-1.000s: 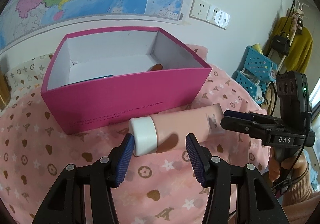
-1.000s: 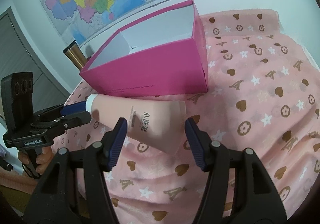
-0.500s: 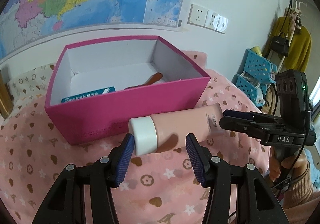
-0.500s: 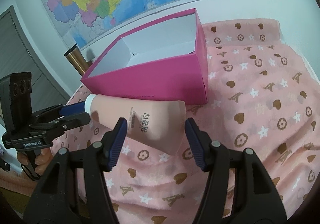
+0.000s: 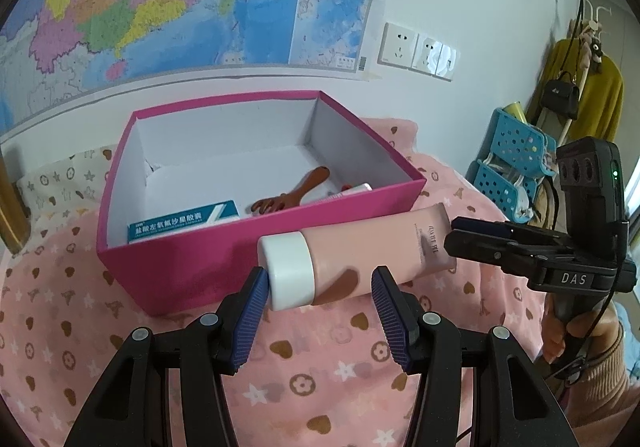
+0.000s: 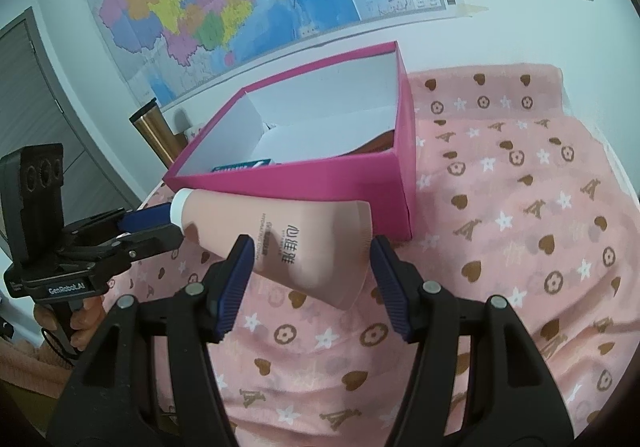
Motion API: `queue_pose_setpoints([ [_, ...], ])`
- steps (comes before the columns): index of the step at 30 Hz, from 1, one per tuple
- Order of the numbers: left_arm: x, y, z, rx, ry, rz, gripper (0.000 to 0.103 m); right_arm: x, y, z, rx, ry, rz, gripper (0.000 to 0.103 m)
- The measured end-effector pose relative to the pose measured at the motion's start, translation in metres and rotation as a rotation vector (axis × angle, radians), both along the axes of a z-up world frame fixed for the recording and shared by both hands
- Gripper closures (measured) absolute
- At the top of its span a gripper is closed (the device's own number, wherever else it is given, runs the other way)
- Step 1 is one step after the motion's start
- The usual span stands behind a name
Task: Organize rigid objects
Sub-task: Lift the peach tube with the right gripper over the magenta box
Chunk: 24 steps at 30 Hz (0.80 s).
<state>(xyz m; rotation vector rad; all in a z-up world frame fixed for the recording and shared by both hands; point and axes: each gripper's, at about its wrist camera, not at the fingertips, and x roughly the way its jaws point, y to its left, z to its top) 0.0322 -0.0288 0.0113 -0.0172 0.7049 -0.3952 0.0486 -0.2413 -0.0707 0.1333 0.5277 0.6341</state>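
Both hand-held grippers clamp the tube (image 5: 360, 247), left hand-held gripper (image 5: 320, 303) on its cap, right hand-held gripper (image 6: 310, 267) on its tail, just outside the box (image 5: 192, 267); risk: tube clips the box's wall or slips if lifted unevenly.

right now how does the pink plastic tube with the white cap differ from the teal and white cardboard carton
The pink plastic tube is outside the magenta cardboard box, clamped by the left gripper and right gripper; the teal-and-white cardboard carton lies untouched inside it. The tube is rounded and tapering; the carton is flat and rectangular. Both carry printed text.
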Motion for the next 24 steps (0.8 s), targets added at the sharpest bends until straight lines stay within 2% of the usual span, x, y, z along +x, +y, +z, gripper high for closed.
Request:
queue_pose_setpoints([
  [24,0.019,0.003,0.015,-0.01,-0.035,0.01,0.049,0.015,0.002,0.03,-0.025,-0.084,0.008,0.04],
])
